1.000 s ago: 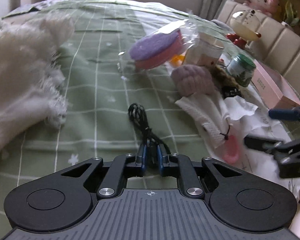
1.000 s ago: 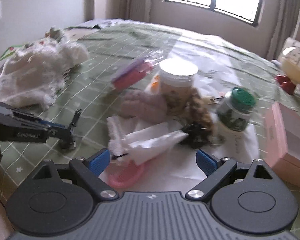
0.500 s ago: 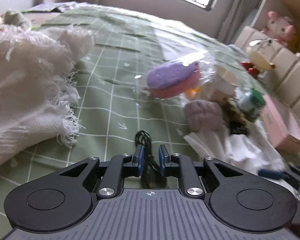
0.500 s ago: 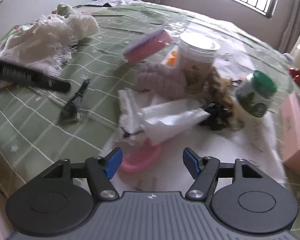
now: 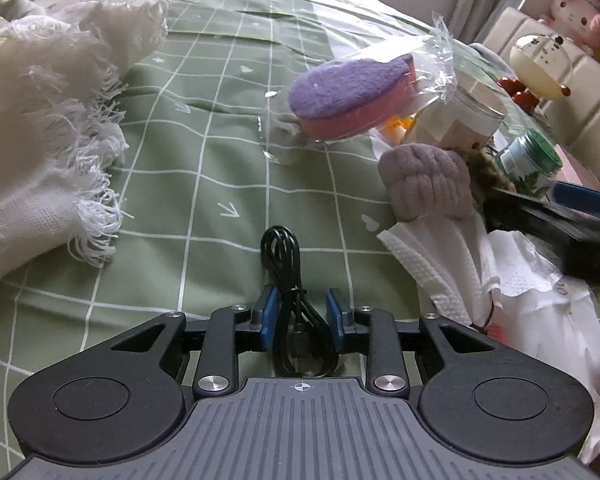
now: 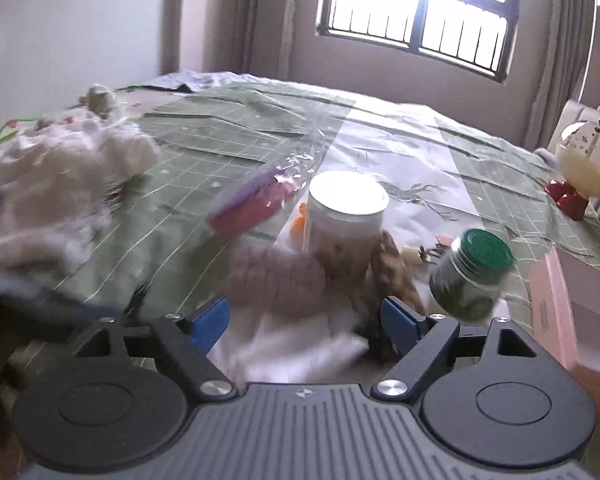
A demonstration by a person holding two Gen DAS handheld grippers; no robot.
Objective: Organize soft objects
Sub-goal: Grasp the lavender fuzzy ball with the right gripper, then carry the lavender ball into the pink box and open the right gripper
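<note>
My left gripper is open, its blue pads on either side of a coiled black cable lying on the green checked bedspread. A mauve knitted soft piece lies to the right, beside white cloths. A purple and pink sponge in a clear bag leans further back. A white fringed blanket lies at the left. My right gripper is open and empty, close over the mauve piece and white cloth; that view is blurred.
A clear jar with a white lid, a green-lidded jar, a brown braided thing and a pink box stand to the right. Toys sit by the headboard. The right gripper's arm shows in the left view.
My left gripper has opened a little around the black cable and dropped lower. My right gripper has moved forward to the mauve piece, its jaws opened wider.
</note>
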